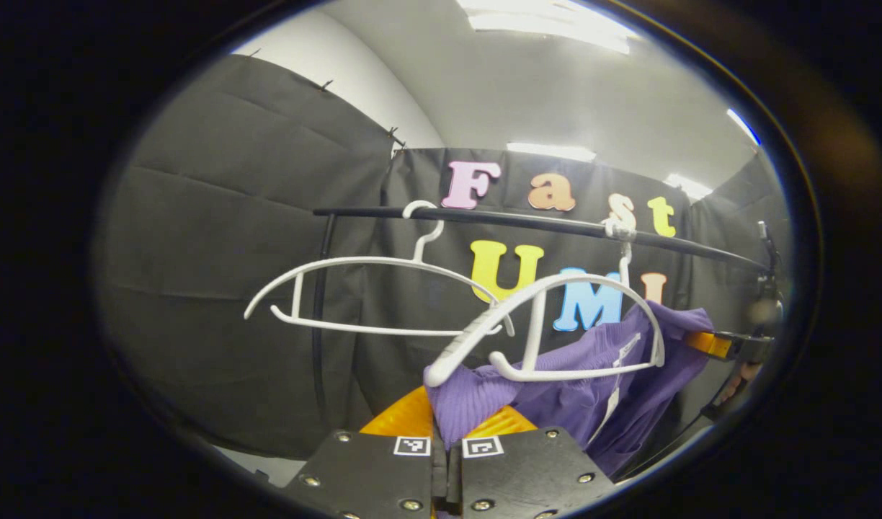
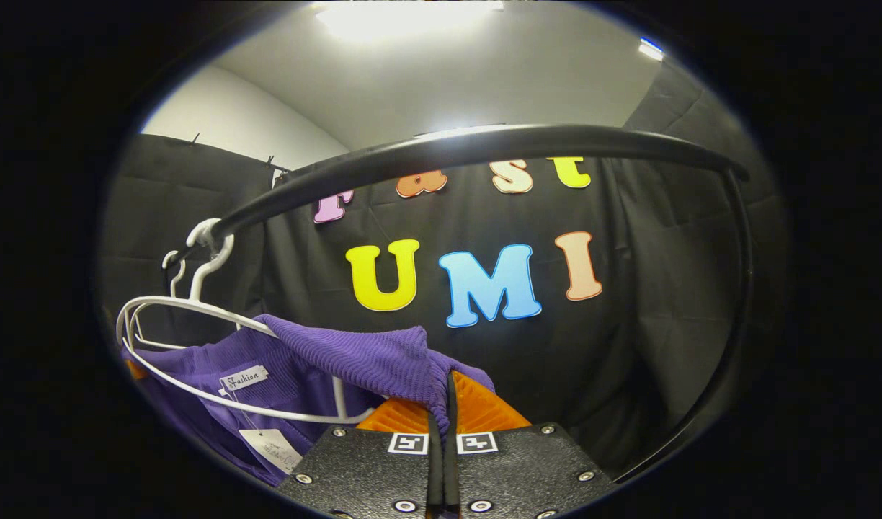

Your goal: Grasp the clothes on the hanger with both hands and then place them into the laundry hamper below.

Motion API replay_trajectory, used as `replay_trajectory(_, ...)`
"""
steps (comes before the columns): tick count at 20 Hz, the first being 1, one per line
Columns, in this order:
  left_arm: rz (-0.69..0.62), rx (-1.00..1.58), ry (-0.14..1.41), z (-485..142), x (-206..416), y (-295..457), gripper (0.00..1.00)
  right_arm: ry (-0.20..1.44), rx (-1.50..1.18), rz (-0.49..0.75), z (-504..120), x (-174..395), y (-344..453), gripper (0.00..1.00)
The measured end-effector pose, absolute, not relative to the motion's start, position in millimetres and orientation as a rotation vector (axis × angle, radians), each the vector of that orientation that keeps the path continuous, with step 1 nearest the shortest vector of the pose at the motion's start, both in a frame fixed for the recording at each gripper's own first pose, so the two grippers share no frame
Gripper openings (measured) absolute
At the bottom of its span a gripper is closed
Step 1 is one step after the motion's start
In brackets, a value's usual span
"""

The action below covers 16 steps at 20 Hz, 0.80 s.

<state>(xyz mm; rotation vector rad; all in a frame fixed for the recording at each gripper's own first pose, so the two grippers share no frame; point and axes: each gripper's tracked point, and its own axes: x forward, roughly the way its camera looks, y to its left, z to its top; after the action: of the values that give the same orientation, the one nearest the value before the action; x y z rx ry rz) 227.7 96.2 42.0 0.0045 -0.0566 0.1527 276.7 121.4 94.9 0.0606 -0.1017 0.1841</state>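
Observation:
A purple knit garment (image 1: pixel 592 375) hangs from a tilted white hanger (image 1: pixel 556 288) on the black rail (image 1: pixel 527 222). In the left gripper view the hanger's near arm is bare and the cloth sags just below it. My left gripper (image 1: pixel 450 427) is shut on that sagging shoulder of the garment. My right gripper (image 2: pixel 448 407) is shut on the other shoulder of the purple garment (image 2: pixel 354 357), beside the white hanger (image 2: pixel 196 313). In the left gripper view the right gripper (image 1: pixel 729 346) holds the garment's far end, a hand behind it.
An empty white hanger (image 1: pixel 369 288) hangs on the rail left of the loaded one. A neck label (image 2: pixel 243 378) and a paper tag (image 2: pixel 272 447) dangle from the garment. The rail (image 2: pixel 448 151) arches close overhead and bends into an upright post (image 2: pixel 736 303) at the right.

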Motion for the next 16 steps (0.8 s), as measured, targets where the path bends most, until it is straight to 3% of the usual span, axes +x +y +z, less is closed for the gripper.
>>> replay_trajectory(4, 0.168, 0.009, -0.052, 38.8, 237.8, 73.7, 0.06, -0.106, 0.066, 0.202, 90.7, 286.1, 104.6, 0.00)
replay_trajectory(5, 0.173, 0.010, -0.052, 37.9, 238.2, 69.5, 0.01, -0.109, 0.057, 0.202, 89.7, 289.4, 99.9, 0.00)
replay_trajectory(15, 0.174, -0.019, -0.001, 11.1, 259.9, 5.5, 0.01, -0.014, 0.145, 0.221, 54.8, 295.9, 58.5, 0.00)
replay_trajectory(16, 0.162, -0.016, 0.001, 10.1, 262.2, -0.5, 0.06, -0.004, 0.157, 0.221, 50.0, 291.7, 55.9, 0.00)
